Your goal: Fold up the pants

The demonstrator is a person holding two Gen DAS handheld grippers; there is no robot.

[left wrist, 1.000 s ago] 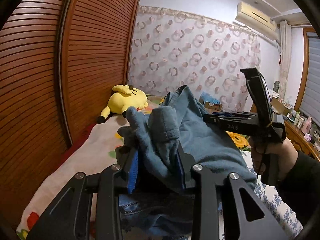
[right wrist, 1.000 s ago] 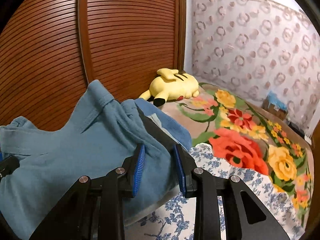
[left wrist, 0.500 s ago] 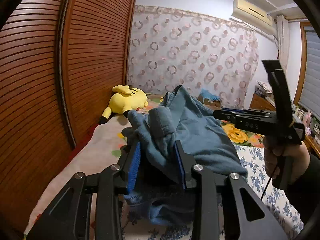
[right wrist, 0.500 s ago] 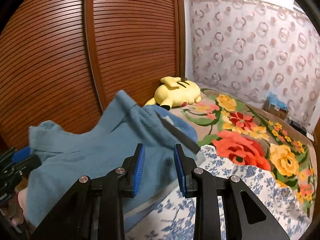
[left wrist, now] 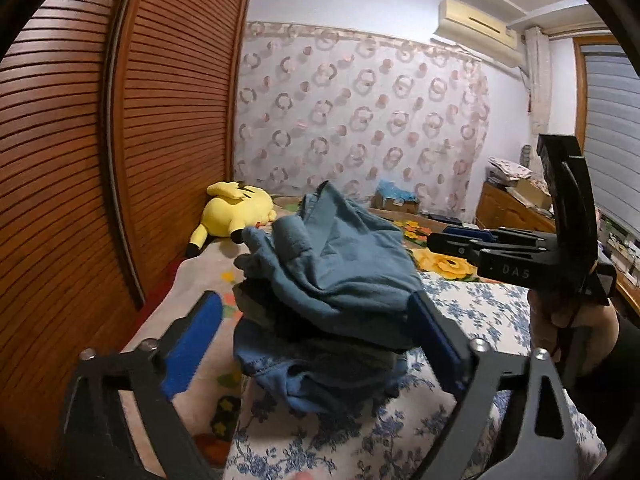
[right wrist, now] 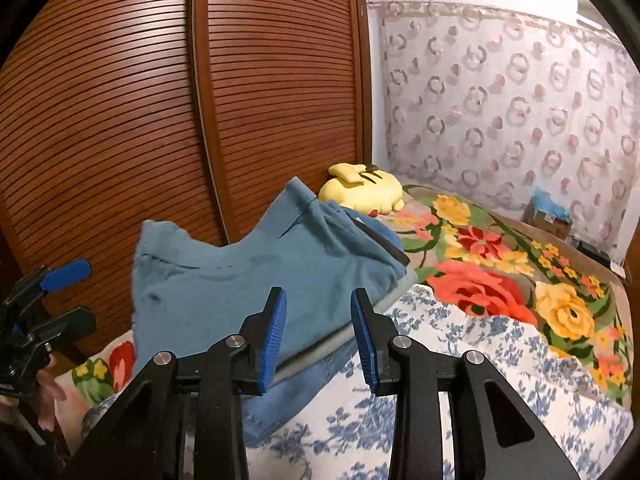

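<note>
My left claw (left wrist: 316,344) has just opened wide; the pants (left wrist: 332,276) lie heaped on the bed (left wrist: 472,308) dead ahead between its pads, ungripped. Right claw (right wrist: 318,336), opening too and empty, sits right of the heap, so left is nearer.

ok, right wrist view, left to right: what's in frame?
Left gripper at the left edge → wooden doors → blue pants → yellow plush → floral blanket → cardboard box by the curtain.
</note>
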